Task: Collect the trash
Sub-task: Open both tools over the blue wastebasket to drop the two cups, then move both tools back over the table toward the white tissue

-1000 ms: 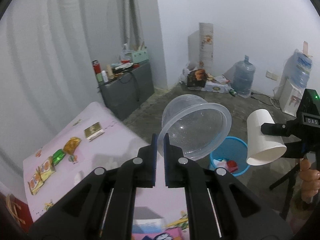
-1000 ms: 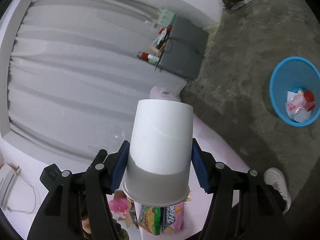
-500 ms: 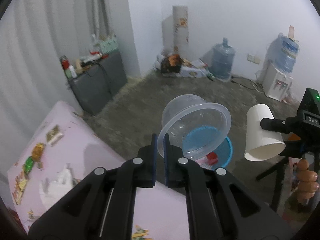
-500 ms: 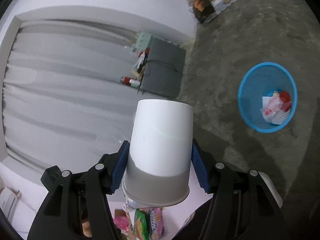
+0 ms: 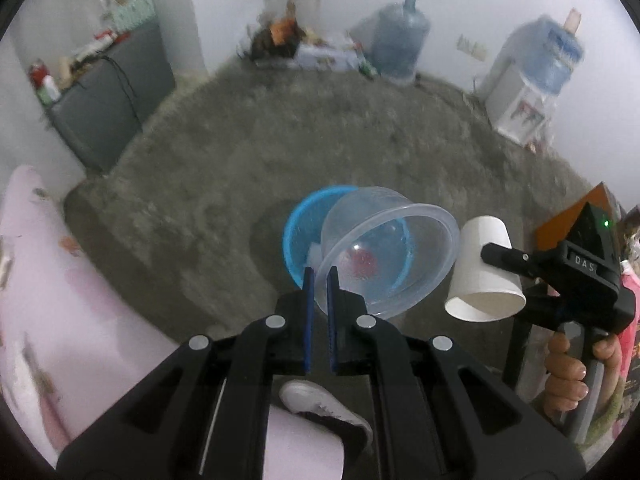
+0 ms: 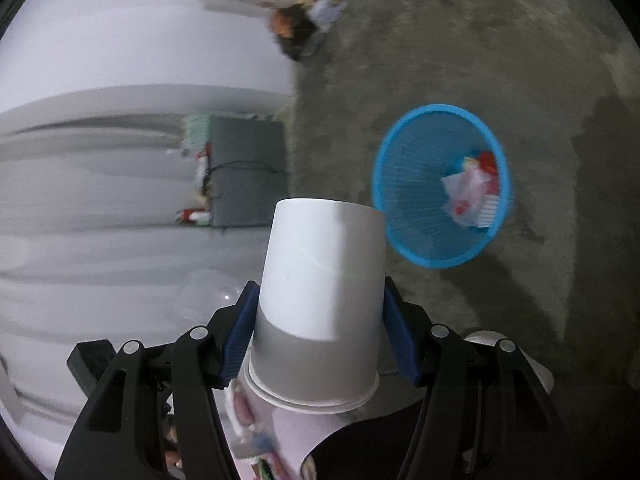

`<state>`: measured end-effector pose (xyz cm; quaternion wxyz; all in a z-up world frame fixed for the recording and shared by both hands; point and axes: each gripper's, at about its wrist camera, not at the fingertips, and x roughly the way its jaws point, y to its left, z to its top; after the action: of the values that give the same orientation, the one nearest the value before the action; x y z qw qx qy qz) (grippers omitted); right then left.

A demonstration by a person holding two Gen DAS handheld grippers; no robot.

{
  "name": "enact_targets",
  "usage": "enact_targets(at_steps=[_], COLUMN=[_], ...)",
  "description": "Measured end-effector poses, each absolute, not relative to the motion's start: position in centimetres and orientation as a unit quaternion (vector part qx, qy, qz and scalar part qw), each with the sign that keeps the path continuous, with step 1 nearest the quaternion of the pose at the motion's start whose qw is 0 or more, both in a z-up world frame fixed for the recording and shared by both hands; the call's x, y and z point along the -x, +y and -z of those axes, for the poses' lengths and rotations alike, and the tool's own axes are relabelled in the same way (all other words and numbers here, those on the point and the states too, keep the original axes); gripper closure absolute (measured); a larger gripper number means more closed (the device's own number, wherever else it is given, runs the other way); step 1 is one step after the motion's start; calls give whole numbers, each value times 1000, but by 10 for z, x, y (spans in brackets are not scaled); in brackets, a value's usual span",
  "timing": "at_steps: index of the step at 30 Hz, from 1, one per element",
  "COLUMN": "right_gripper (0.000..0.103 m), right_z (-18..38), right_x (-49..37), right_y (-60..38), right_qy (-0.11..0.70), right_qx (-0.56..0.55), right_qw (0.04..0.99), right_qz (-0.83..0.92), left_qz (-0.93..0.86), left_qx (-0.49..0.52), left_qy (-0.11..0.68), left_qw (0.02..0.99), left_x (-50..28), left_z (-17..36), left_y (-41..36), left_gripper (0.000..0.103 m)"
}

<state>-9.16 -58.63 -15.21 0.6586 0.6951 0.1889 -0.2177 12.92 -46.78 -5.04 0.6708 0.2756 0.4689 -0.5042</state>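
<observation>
Above the blue bin (image 6: 440,184), each claw grips trash: cup (image 6: 316,300) base-forward, bowl (image 5: 388,252) tilted.

bowl (image 5: 390,252) pinched by its rim in left gripper (image 5: 319,292), held above bin (image 5: 304,232) on floor (image 5: 280,148) | cup (image 6: 320,292) between fingers of right gripper (image 6: 318,334), base forward, just right of bowl | trash (image 6: 472,192) in bin | table (image 5: 60,300) left | cabinet (image 5: 108,96) far left at wall | water jug (image 5: 402,40) behind bin
</observation>
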Motion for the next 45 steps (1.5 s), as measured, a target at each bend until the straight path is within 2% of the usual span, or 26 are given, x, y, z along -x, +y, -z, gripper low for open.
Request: enact_targets(at_steps=[8,9,11,16,18,24,27,29,32,45], right_gripper=[41,40,31,31,31,31,31,28,25,19], right_z=[191,197,207,243,249,246,234,220,199,73], right_x=[64,59,51,50,54,75,89,95,97,19], right_y=[-627,-635,-648,-659,-657,-633,-619,-609,-596,-519], right_qy=[236,242,258,282,279,273,265,264,267,307], right_qx=[-688,-685,-679,-688,-694,-696,-690,-678,-661,-517], right_qw=[639,638,635,600,595,598,607,619,637,779], right_qz=[250,256,264,295,295,291,293,294,293,177], left_qz=[466,466,472,468,466,466,480,490,494,358], left_qx=[-288,-281,-266,-235,-233,-227,-221,-214,-191,-48], left_qy=[534,544,556,573,567,530,496,472,449,399], left_qw=[644,638,631,631,638,671,689,701,720,843], left_x=[-134,-138,-140,-145,-148,-149,-140,-135,-129,-163], left_z=[128,134,143,149,142,101,65,44,16,-63], left_y=[-523,-527,-528,-521,-513,-489,-463,-441,-398,-157], left_gripper=[98,94,76,74,72,57,48,39,32,24])
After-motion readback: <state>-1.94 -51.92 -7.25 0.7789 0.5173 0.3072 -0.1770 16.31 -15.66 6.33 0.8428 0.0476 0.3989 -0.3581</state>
